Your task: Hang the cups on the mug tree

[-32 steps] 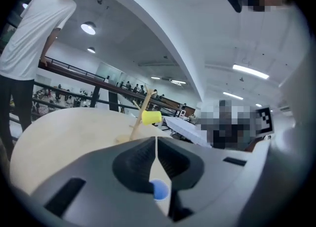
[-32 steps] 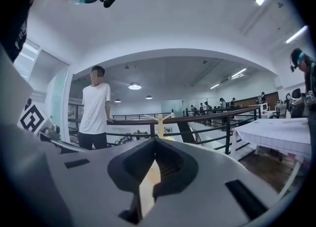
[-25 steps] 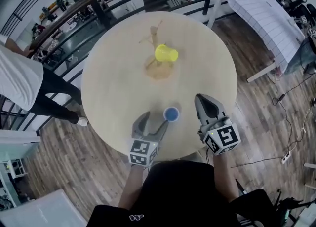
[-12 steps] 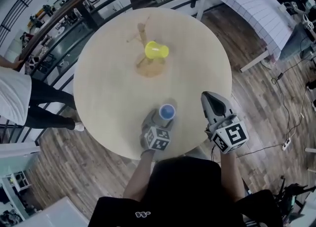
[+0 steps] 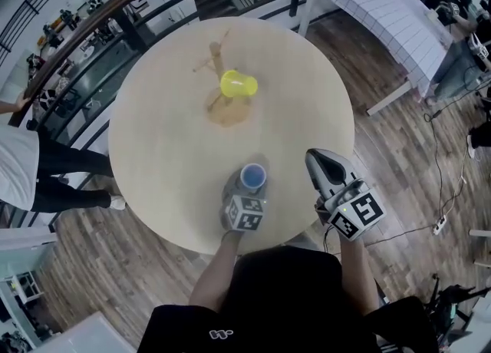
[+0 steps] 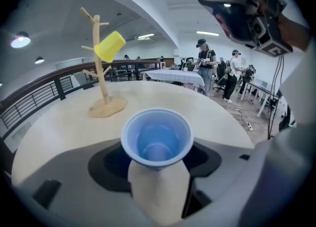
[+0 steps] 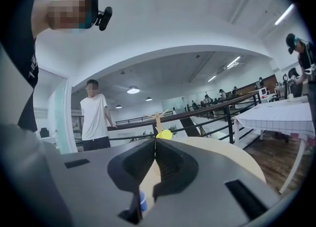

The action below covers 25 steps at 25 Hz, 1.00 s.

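On the round wooden table [image 5: 153, 152], the upright blue cup [image 6: 157, 142] stands between the left gripper's [image 5: 244, 189] spread jaws, which have just been closing without clamping it.

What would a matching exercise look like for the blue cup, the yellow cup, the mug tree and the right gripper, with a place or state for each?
Things: 1 blue cup; 2 yellow cup; 3 mug tree; 4 right gripper.
States: A jaws shut, empty; B upright on the table, mouth up; C hung on the mug tree; D standing at the table's far side.
Pairs: 1-B; 2-C; 3-D; 4-A.
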{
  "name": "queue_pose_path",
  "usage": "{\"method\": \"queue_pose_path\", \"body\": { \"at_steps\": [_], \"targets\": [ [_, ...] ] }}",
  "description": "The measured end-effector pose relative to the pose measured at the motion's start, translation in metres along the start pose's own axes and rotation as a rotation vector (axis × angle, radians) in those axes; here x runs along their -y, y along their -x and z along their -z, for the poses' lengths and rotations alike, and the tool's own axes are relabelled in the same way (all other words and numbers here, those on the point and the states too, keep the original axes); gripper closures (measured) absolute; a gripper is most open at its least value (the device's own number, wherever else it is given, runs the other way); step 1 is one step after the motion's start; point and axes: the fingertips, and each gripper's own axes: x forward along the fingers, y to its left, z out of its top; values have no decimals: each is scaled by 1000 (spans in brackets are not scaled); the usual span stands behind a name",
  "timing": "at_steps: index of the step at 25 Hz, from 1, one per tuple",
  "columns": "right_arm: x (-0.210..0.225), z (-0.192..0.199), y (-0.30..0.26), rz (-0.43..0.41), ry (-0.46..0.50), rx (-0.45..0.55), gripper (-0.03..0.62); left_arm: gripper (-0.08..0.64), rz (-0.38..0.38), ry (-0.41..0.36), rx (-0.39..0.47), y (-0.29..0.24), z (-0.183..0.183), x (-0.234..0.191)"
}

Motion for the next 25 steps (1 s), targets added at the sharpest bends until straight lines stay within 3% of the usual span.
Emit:
{"method": "queue_pose_path", "body": {
  "at_steps": [3, 6, 12, 16, 20, 25],
  "targets": [
    [-3, 3, -6, -16, 45, -25, 582, 256, -64, 63, 111, 30, -38, -23],
    [-13, 5, -19, -58, 23, -16, 582, 256, -144, 125, 197, 69, -66, -55],
    [-43, 10, -50, -165, -3, -10, 583, 256, -258, 139, 233, 119, -77, -103],
    [-57, 10, -61, -204, -20, -1, 582, 256, -320, 94, 172, 133, -65, -127],
    [-58, 13, -61, -201, -49, 10, 583, 256, -363, -7, 26, 132, -59, -153],
    [-35, 27, -46, -139, -134, 16, 583, 256, -385, -236, -171, 106, -72, -170]
  ]
}}
